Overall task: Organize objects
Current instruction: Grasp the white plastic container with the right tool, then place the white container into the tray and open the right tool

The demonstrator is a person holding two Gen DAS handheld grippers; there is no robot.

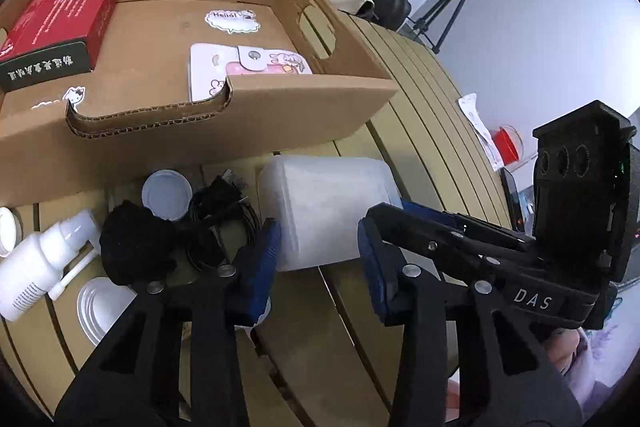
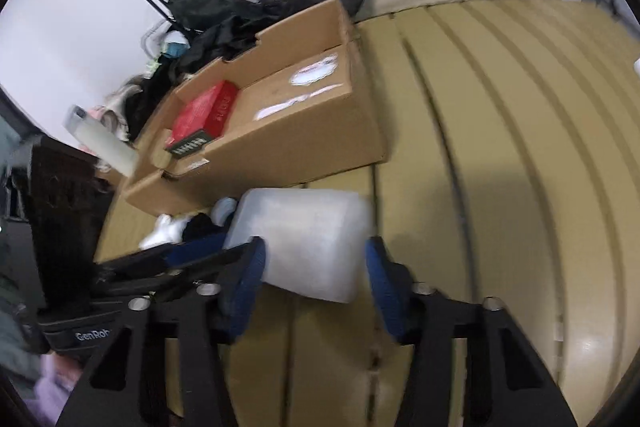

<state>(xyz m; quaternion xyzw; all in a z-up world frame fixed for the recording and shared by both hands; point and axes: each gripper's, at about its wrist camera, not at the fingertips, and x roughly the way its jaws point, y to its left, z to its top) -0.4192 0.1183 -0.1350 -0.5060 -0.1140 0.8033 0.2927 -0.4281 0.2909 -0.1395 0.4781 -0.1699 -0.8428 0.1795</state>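
Item: translucent white plastic container, lying on the slatted table just before the cardboard box. The left gripper and right gripper, both wide open, bracket it, apparently before grasping; next likely closing, then lifting into the box. Legible: "Hello!" sticker, "DAS" on the right gripper's body.

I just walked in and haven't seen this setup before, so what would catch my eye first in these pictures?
Probably the translucent white plastic container lying on the slatted tan table, with both open grippers, left and right, closing in around it. Just behind stands the open cardboard box, holding a bright red box at its left and a pink cartoon pouch near the front wall.
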